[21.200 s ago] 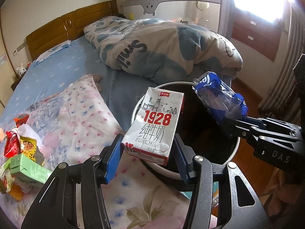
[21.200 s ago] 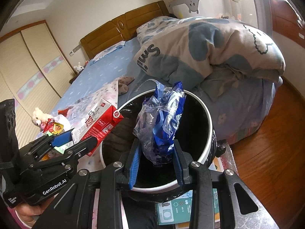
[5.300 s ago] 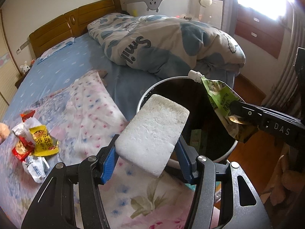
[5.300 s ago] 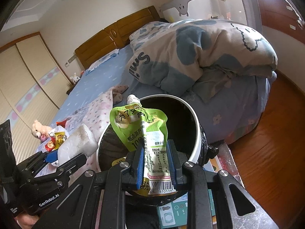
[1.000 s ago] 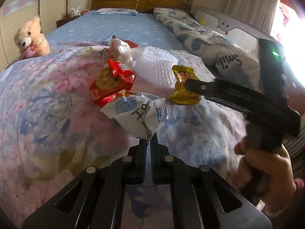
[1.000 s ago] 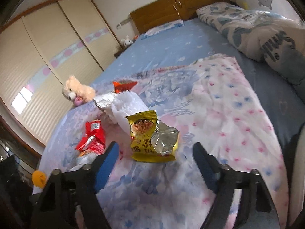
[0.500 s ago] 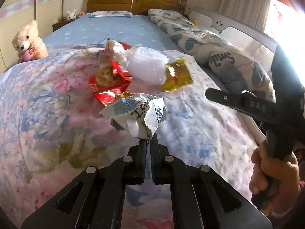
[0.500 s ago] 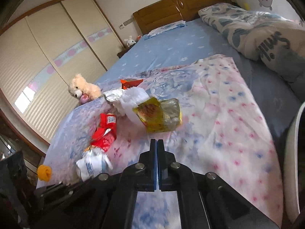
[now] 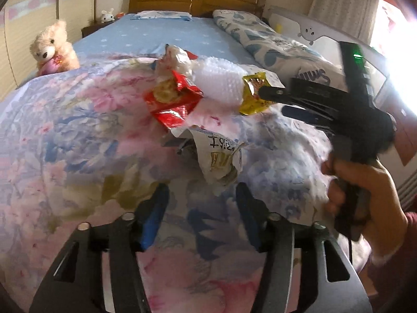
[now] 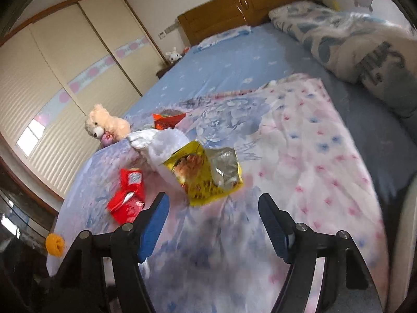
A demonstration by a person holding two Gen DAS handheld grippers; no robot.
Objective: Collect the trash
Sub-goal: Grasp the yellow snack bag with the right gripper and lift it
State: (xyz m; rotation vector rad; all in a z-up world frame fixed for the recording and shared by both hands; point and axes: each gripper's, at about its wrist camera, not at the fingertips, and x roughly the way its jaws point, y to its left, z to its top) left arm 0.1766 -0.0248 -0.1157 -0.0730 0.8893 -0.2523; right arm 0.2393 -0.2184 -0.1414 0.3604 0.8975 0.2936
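Spreading apart above the flowered blanket (image 9: 78, 140), the jaws of the left hand-held gripper (image 9: 202, 195) are opening, and nothing is being pressed between them. A crumpled white wrapper (image 9: 219, 159) is sitting just past the blue pads (image 9: 153, 214), its lower end dipping toward the gap but not being gripped. Beyond it a red snack packet (image 9: 173, 99) is lying on the blanket, touching a sheet of white bubble wrap (image 9: 219, 83), and a yellow snack bag (image 9: 254, 94) is resting against the bubble wrap's far side.

The right hand-held gripper (image 10: 212, 206) is likewise opening, its jaws standing wide with nothing clamped. In its own view the yellow snack bag (image 10: 206, 174) is lying on the blanket just ahead of the gap, its silver inside showing, apart from both pads. In the left wrist view this gripper (image 9: 276, 99) is reaching in from the right, held by a person's hand (image 9: 365, 190), with its tips right at the yellow bag.

Farther out in the right wrist view, a red packet (image 10: 127, 195) is lying left of the yellow bag, and another red wrapper (image 10: 166, 120) is sitting behind the white bubble wrap (image 10: 166, 140). A teddy bear (image 9: 52, 47) is leaning at the blanket's far left edge, and a folded quilt (image 10: 365, 49) is lying along the right side of the bed (image 9: 161, 36).
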